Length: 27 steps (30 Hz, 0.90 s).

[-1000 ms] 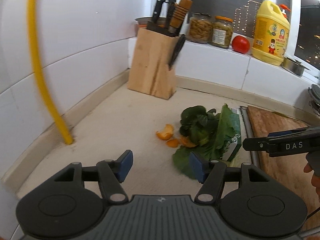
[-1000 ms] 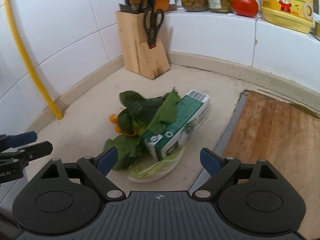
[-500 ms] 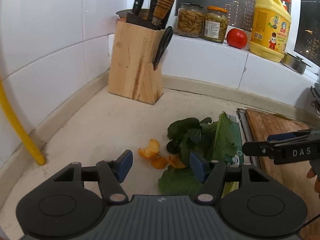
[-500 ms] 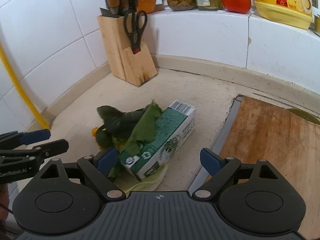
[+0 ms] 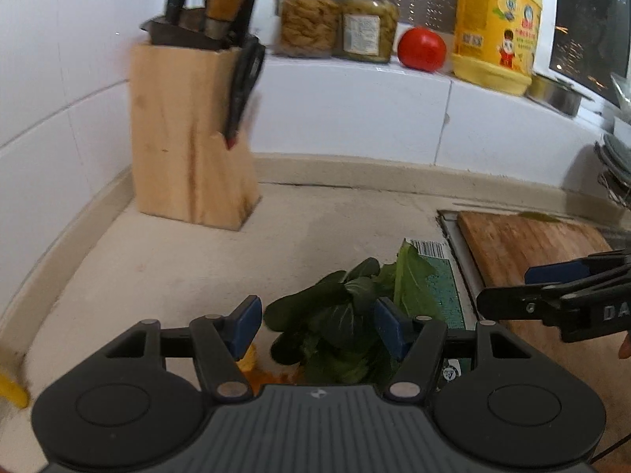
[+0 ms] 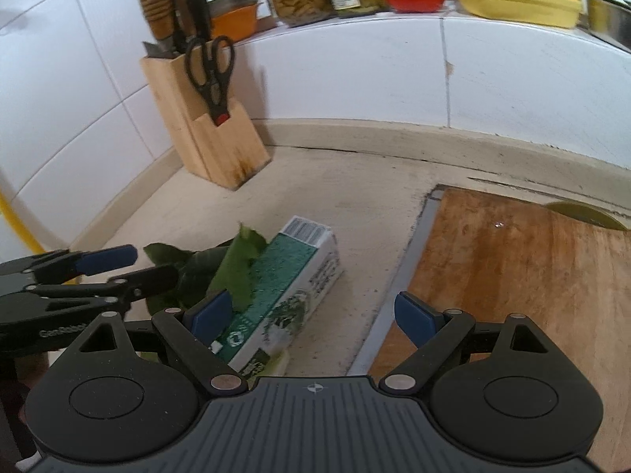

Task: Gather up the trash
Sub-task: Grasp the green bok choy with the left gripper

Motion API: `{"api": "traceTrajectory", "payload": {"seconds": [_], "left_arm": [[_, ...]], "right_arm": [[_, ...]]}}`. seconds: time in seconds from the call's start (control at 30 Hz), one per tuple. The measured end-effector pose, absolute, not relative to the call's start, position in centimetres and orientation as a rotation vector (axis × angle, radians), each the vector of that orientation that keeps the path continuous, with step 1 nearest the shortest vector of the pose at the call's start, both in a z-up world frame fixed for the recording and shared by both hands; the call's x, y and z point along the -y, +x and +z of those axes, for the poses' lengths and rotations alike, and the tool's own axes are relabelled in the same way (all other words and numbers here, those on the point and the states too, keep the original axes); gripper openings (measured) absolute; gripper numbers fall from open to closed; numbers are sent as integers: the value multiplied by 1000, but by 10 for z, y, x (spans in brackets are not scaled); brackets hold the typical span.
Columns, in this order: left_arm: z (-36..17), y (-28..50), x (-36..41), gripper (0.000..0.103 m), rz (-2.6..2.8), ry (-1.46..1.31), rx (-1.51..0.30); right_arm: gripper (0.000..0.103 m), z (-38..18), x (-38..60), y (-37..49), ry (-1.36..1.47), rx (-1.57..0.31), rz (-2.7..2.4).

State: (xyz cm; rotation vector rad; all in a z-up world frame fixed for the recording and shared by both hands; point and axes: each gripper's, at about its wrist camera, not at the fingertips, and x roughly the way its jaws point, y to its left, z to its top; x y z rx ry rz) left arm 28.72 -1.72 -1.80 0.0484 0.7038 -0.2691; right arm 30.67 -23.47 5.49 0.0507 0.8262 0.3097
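Observation:
A pile of trash lies on the beige counter: dark green leaves (image 5: 339, 315), orange peel (image 5: 272, 374) and a green-and-white carton (image 6: 292, 283) lying on its side. My left gripper (image 5: 317, 327) is open, low over the pile, with the leaves showing between its blue pads and the peel by its left finger. In the right wrist view it (image 6: 146, 266) reaches in from the left at the leaves (image 6: 221, 264). My right gripper (image 6: 311, 315) is open over the carton's near end. From the left wrist view it (image 5: 508, 287) enters at the right, beside the carton (image 5: 441, 276).
A wooden knife block (image 5: 189, 130) with scissors stands at the back left. A wooden cutting board (image 6: 512, 276) lies right of the carton. On the tiled ledge are jars (image 5: 335, 19), a tomato (image 5: 421, 48) and a yellow bottle (image 5: 495, 27). A yellow pipe (image 5: 12, 392) runs down at the left.
Both grippers have come closer to the pile. The left one swung right, so the leaves now sit between its pads. The right one has moved in over the carton. Neither has changed its opening.

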Motion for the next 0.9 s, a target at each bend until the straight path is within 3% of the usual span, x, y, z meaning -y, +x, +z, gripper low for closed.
{"api": "traceTrajectory", "payload": {"seconds": [0.2, 0.47, 0.9], "left_arm": [[-39, 312, 22, 56, -297, 2, -783], [-48, 315, 16, 44, -295, -62, -835], [-26, 293, -7, 44, -248, -118, -795]], "right_arm": [[93, 52, 237, 311, 67, -830, 296], [93, 49, 233, 315, 49, -832, 290], [94, 50, 217, 331, 85, -862, 326]]}}
